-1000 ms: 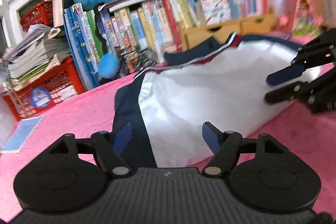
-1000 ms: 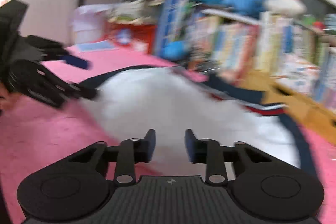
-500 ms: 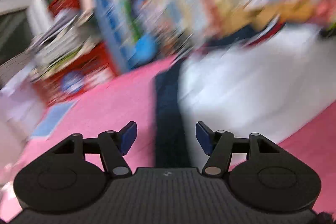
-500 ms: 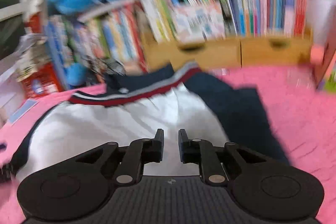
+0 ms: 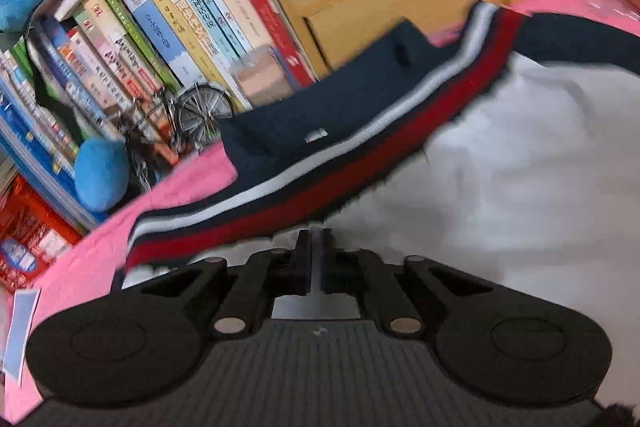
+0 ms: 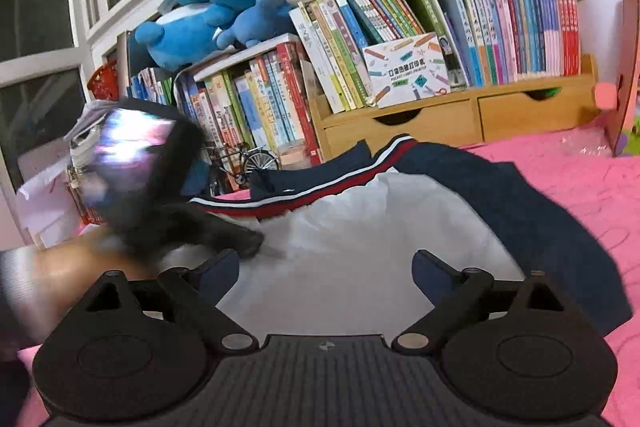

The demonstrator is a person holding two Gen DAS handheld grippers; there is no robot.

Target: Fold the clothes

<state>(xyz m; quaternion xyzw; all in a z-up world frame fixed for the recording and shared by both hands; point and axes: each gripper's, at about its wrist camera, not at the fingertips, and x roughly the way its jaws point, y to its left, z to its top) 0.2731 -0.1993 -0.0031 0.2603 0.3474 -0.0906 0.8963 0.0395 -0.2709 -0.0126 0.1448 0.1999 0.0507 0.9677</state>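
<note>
Swung across from the navy side edge, the left claw (image 5: 316, 247) has just clenched at the striped collar of the white-and-navy garment (image 6: 360, 235), which lies spread on the pink bench (image 6: 592, 195); the right claw (image 6: 326, 267) has just released, hovering over white cloth.

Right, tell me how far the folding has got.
Done: the garment lies spread on the pink cover, no fold showing. In hand: left gripper, jaws shut, at the striped band; grip on cloth unclear. The right gripper jaws have just been opening, empty, over the white panel. Left: all the folding.
</note>
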